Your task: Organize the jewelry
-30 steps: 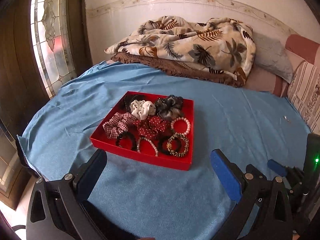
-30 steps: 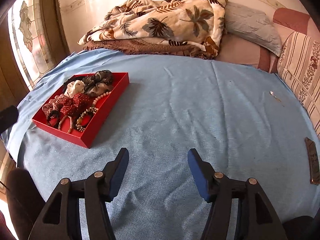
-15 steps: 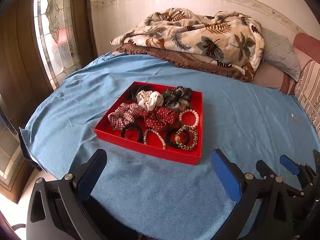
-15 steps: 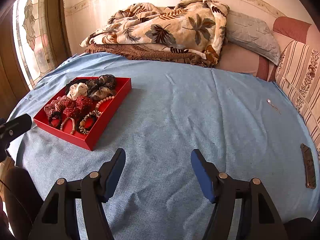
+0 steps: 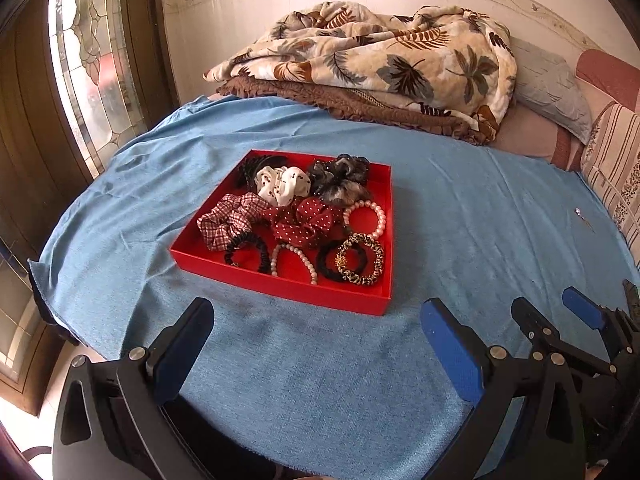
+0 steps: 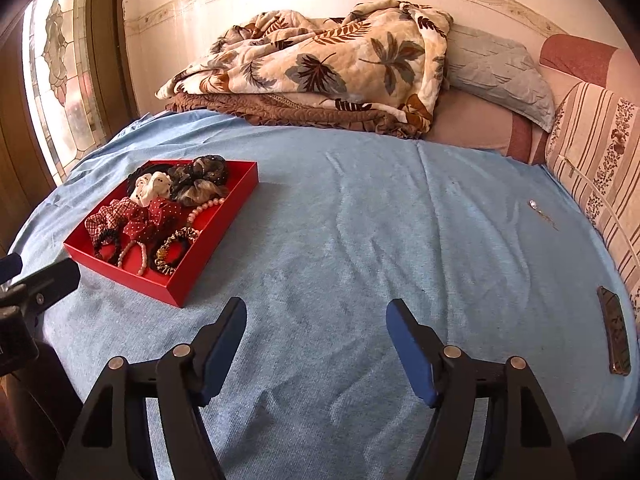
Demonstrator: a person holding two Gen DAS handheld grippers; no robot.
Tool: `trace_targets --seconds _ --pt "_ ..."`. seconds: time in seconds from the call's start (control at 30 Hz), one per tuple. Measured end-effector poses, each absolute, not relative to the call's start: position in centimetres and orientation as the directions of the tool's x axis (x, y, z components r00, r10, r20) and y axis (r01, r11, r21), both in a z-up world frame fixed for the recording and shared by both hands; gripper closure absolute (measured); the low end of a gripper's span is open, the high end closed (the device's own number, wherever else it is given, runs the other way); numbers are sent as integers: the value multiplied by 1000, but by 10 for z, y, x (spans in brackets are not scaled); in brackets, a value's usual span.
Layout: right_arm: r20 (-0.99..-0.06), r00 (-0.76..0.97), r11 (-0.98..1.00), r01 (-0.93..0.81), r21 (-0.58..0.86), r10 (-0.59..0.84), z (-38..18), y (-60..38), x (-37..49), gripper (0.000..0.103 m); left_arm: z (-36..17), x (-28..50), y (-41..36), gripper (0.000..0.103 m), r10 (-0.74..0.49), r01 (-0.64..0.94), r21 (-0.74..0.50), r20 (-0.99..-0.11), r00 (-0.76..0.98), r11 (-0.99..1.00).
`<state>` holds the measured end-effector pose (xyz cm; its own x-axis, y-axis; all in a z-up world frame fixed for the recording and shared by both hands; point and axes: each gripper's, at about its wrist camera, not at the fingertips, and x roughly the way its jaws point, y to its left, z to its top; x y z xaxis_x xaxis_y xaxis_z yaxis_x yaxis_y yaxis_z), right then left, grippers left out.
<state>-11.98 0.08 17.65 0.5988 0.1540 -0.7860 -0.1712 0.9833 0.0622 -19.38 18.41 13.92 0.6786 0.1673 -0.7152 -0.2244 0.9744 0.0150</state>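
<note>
A red tray [image 5: 280, 286] sits on the blue bedsheet [image 5: 460, 220]; it also shows in the right wrist view [image 6: 212, 248]. It holds several scrunchies, a white one [image 5: 282, 184], a plaid one [image 5: 228, 220] and a red dotted one [image 5: 308, 220], plus pearl bracelets [image 5: 366, 220] and a leopard-print band [image 5: 360, 258]. My left gripper [image 5: 316, 320] is open and empty, just in front of the tray. My right gripper [image 6: 316, 316] is open and empty over bare sheet, right of the tray.
A folded leaf-print blanket [image 5: 380, 56] and pillows [image 6: 496, 68] lie at the bed's far side. A small silver piece [image 6: 534, 205] lies on the sheet at the right. A dark flat object [image 6: 614, 330] lies near the right edge. A stained-glass window [image 5: 88, 52] is at left.
Both grippers have risen and tilted, so the tray sits lower and more central in the left view. Nothing was grasped; the tray's contents are unmoved.
</note>
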Motion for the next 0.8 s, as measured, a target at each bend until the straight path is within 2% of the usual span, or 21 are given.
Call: trace_targets --seconds 0.8 --pt "-782 609 984 -176 30 133 171 3 -120 21 123 -186 188 0 100 -197 -39 -756 647 980"
